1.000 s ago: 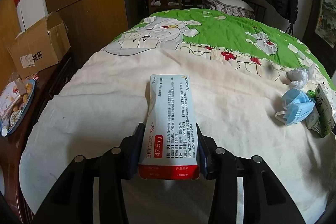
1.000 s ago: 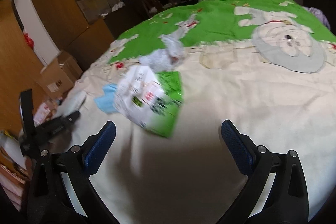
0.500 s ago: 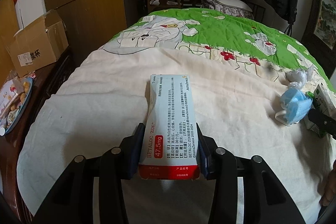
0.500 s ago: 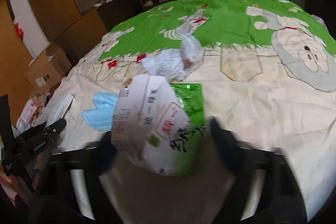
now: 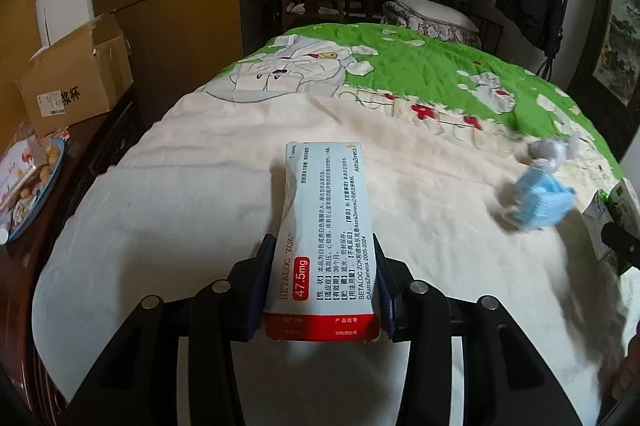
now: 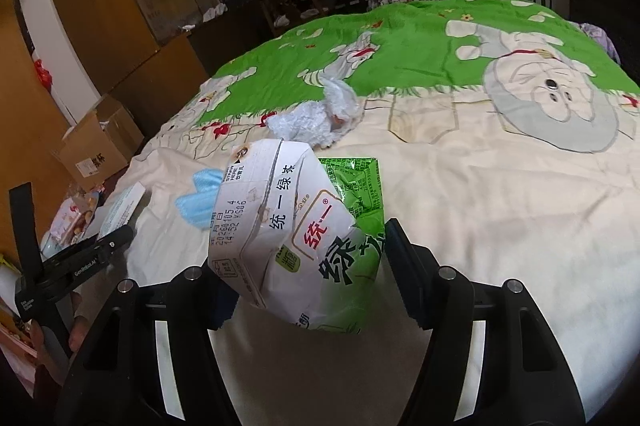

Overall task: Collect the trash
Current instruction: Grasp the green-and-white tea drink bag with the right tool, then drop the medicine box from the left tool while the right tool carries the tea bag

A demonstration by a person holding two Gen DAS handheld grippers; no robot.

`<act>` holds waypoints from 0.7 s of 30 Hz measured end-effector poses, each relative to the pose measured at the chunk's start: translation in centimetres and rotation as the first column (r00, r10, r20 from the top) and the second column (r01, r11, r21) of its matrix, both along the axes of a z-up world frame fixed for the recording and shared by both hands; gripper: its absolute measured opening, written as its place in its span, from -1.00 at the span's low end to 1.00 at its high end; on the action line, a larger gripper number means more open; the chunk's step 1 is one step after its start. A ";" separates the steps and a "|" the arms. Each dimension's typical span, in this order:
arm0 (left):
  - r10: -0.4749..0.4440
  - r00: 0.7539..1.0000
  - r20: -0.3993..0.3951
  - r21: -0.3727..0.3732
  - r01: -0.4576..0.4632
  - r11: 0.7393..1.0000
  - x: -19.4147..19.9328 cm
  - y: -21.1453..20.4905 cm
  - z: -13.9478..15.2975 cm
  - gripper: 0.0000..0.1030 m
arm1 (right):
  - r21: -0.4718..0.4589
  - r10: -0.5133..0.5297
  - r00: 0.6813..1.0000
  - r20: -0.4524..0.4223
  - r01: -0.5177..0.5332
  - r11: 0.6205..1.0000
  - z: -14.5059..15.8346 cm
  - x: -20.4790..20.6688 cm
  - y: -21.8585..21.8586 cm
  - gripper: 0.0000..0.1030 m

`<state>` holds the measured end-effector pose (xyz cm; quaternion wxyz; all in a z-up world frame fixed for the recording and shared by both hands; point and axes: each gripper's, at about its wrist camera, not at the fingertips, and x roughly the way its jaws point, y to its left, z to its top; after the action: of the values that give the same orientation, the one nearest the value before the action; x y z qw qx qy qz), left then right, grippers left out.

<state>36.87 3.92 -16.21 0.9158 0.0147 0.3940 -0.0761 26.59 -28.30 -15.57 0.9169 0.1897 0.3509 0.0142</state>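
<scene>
My left gripper (image 5: 320,268) is shut on a white and red medicine box (image 5: 328,222), which points forward above the cream bedspread (image 5: 192,194). My right gripper (image 6: 304,266) is shut on a crushed white and green tea carton (image 6: 288,238), lifted a little off the bed. A blue face mask (image 6: 198,200) and a crumpled clear plastic wrapper (image 6: 316,118) lie on the bed just beyond the carton. In the left wrist view the mask (image 5: 540,202), the wrapper (image 5: 548,152) and the carton (image 5: 604,222) show at the right edge.
The bed has a green cartoon quilt (image 6: 440,38) at its far half. To the left stand a dark side table with a plate of snacks (image 5: 32,186) and an open cardboard box (image 5: 76,82). Wooden cabinets, chairs and hanging coats fill the back.
My right gripper went from wide open before the carton to shut on it and lifted it slightly. The left gripper has kept still with the medicine box.
</scene>
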 end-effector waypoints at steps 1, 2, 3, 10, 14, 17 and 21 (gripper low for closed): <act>0.000 1.000 0.000 -0.002 0.000 1.000 -0.5 0.0 0.1 -0.14 | 0.007 0.001 1.000 0.000 -0.001 1.000 0.1 -0.5 -0.2 0.25; 0.000 1.000 -0.002 0.001 0.000 1.000 -1.3 -0.1 0.2 -0.14 | 0.018 0.003 1.000 0.002 -0.003 1.000 0.2 -1.0 -0.4 0.25; 0.000 1.000 -0.003 0.004 0.000 1.000 -1.9 -0.1 0.3 -0.14 | 0.028 0.005 1.000 0.003 -0.005 1.000 0.4 -1.4 -0.5 0.25; -0.007 0.999 0.035 0.023 0.006 1.000 -6.7 -0.5 2.9 -0.14 | 0.068 0.024 0.998 0.063 -0.028 0.997 2.4 -4.6 -0.7 0.25; -0.013 0.997 0.081 0.009 0.012 1.000 -9.4 -0.7 5.6 -0.14 | 0.075 0.042 0.992 0.116 -0.051 0.996 4.2 -6.9 -0.3 0.25; -0.017 0.993 0.119 0.007 0.016 1.000 -11.4 -1.0 7.4 -0.14 | 0.081 0.054 0.986 0.158 -0.068 0.994 5.5 -8.8 0.0 0.25; -0.021 0.987 0.162 0.007 0.020 1.000 -14.2 -1.3 9.4 -0.14 | 0.093 0.072 0.974 0.216 -0.094 0.991 7.2 -11.2 0.7 0.25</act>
<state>22.66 2.64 -6.81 0.9439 0.0272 0.3184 -0.0830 15.36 -27.55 -8.37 0.9367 0.2192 0.2574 0.0910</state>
